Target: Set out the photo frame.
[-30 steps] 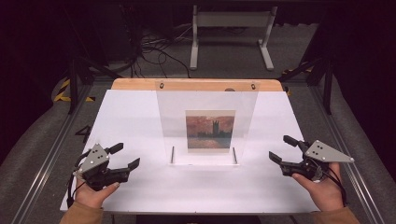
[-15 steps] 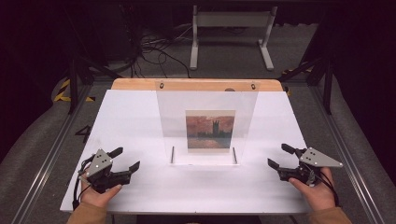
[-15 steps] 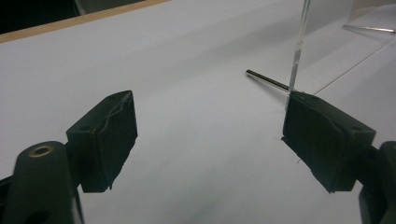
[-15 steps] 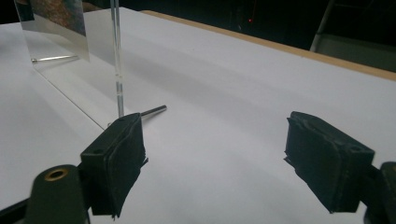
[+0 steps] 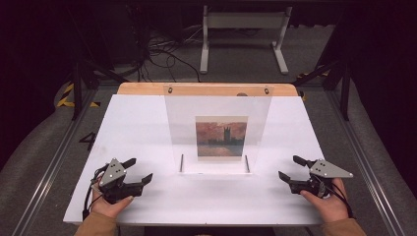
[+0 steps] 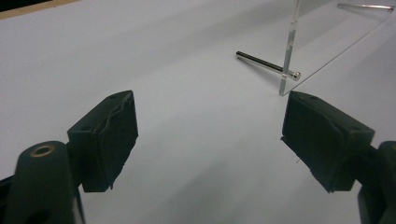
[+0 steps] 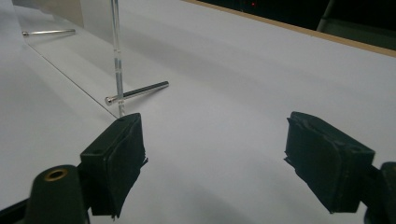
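Observation:
A clear acrylic frame [image 5: 218, 129] stands upright in the middle of the white table [image 5: 137, 123], holding a small picture [image 5: 221, 138] of a tower at sunset. Two metal pins [image 5: 181, 162] prop its base. My left gripper [image 5: 138, 170] rests at the front left, open, nothing between its jaws. My right gripper [image 5: 291, 168] rests at the front right, open and holding nothing too. The left gripper view shows the frame's near edge [image 6: 289, 46] and one pin [image 6: 266, 65] beyond the jaws. The right gripper view shows the other edge [image 7: 116, 51] and pin [image 7: 137, 92].
A wooden strip [image 5: 206, 89] runs along the table's far edge. Beyond it on the dark floor are cables [image 5: 162, 54] and a white stand [image 5: 243, 34]. Metal rails [image 5: 49, 162] flank the table on both sides.
Both hands have drawn back toward the table's front edge and a little inward. Both grippers remain open.

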